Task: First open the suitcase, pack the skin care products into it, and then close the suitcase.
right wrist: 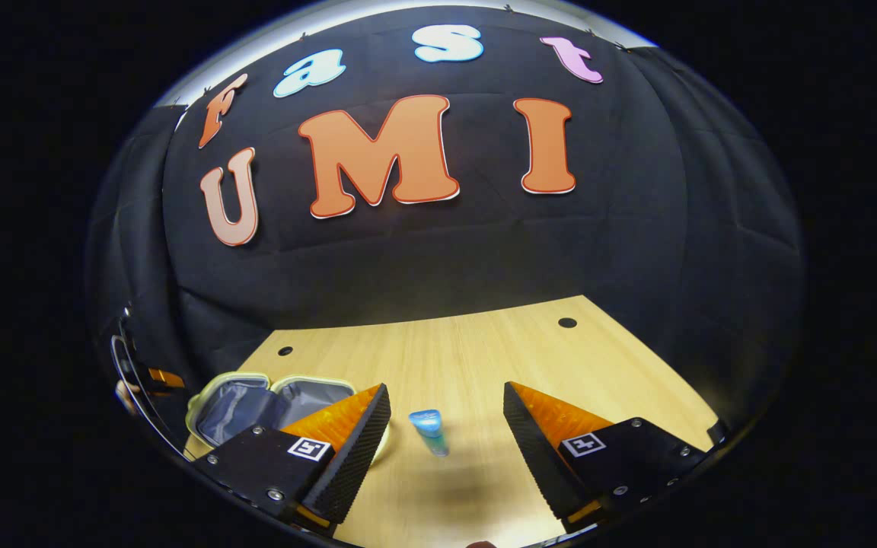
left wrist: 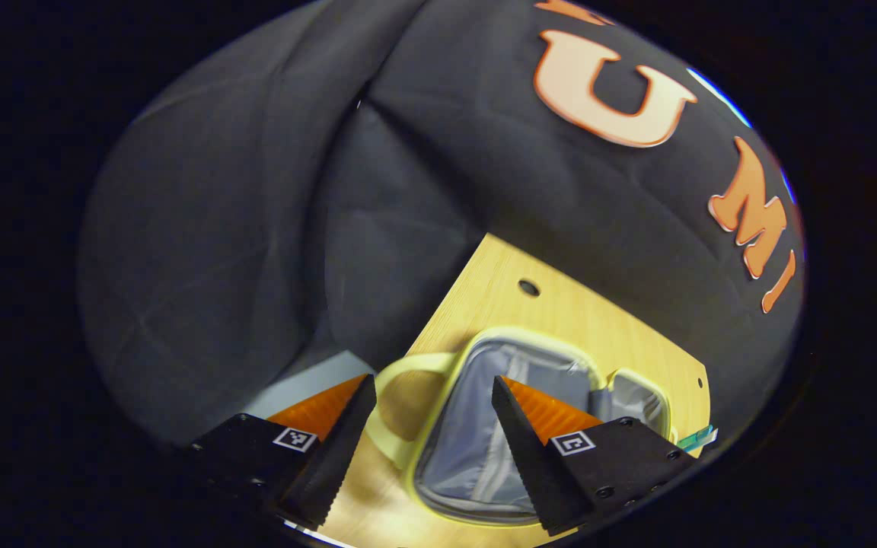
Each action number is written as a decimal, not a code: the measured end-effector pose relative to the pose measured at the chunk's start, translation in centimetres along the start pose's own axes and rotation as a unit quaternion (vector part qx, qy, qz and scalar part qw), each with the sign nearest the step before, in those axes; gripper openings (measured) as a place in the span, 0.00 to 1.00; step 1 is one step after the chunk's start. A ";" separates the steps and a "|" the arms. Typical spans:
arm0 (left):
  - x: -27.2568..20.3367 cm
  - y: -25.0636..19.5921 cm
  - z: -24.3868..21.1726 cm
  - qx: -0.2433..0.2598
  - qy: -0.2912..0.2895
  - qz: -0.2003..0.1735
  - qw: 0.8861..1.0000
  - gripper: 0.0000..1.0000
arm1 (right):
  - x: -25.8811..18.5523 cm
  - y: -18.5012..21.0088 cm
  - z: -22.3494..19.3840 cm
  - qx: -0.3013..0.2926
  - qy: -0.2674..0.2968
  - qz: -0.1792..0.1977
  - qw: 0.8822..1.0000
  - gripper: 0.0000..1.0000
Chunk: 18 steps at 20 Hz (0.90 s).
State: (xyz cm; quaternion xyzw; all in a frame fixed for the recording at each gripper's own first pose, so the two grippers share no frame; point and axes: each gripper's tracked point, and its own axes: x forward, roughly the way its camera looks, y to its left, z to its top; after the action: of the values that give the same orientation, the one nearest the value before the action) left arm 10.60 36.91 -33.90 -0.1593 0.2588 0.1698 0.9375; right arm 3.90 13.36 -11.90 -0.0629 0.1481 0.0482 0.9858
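a: starting on your left — where's the suitcase [left wrist: 484,426] from your left gripper [left wrist: 432,445]?

b: straight ahead and below it. the case lies open on the wooden worktop [left wrist: 560,312], both grey-lined halves up, pale yellow rim all round. its handle [left wrist: 393,403] loops toward the worktop's left edge, in the gap between your left fingers. those jaws are spread wide with nothing between them.

a: so the opening step looks done?

b: judging by the lining on show, yes. packing is what's left, then closing.

a: moving right, where's the skin care tube [right wrist: 429,430]?

b: on the bare worktop, right of the suitcase [right wrist: 271,403] and apart from it, in the near half of the board. in the right gripper view it sits just ahead of your right gripper [right wrist: 446,449], a little left of the middle of the gap. a sliver of a greenish thing also peeks past the case at the worktop's right edge in the left gripper view; too small to say what it is.

a: and the right jaws?

b: parted wide, empty.

a: how does the tube lie?

b: its long axis runs roughly along your line of sight, cap end farther away, so your fingers would close across its narrow width. your right gripper is plainly the nearer one; i'd take the tube with that and carry it leftward to the open case.
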 end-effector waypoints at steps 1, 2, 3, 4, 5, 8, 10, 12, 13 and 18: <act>-1.6 -2.5 1.7 0.016 -0.040 0.002 0.999 0.95 | 0.4 -0.8 0.1 -0.009 -0.001 0.002 1.000 0.95; -3.5 -5.2 3.4 0.035 -0.083 0.001 0.996 0.95 | 0.9 -1.5 0.1 -0.015 -0.003 0.006 1.000 0.95; -6.1 -8.2 4.8 0.057 -0.126 -0.007 0.990 0.95 | 1.4 -2.2 0.2 -0.021 -0.007 0.010 1.000 0.95; -8.6 -11.3 5.8 0.081 -0.165 -0.010 0.983 0.95 | 2.1 -3.3 0.0 -0.027 -0.002 0.005 1.000 0.95; -10.5 -14.4 6.3 0.109 -0.200 -0.013 0.974 0.95 | 2.7 -4.2 -0.6 -0.031 0.007 0.008 0.999 0.95; -15.5 -24.0 5.9 0.205 -0.276 -0.019 0.939 0.96 | 4.4 -6.1 -1.2 -0.031 0.019 0.019 0.999 0.95; -17.5 -32.1 1.7 0.269 -0.299 -0.045 0.915 0.96 | 5.6 -7.6 -2.0 -0.031 0.031 0.023 0.999 0.95; -17.3 -39.8 -4.4 0.275 -0.270 -0.116 0.915 0.96 | 6.0 -8.3 -2.4 -0.030 0.033 0.031 0.999 0.95; -16.6 -43.5 -7.9 0.270 -0.249 -0.158 0.917 0.95 | 6.2 -8.8 -2.7 -0.034 0.031 0.034 0.998 0.95; -13.6 -54.9 -16.8 0.264 -0.188 -0.222 0.920 0.98 | 5.7 -13.0 -5.2 -0.039 0.052 0.028 0.997 0.95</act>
State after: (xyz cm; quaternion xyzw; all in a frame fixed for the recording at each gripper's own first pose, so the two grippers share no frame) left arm 14.37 -21.79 -28.67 0.0753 0.0714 -0.0898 0.9905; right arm 9.31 0.26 -17.08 -0.0999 0.1993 0.0778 0.9717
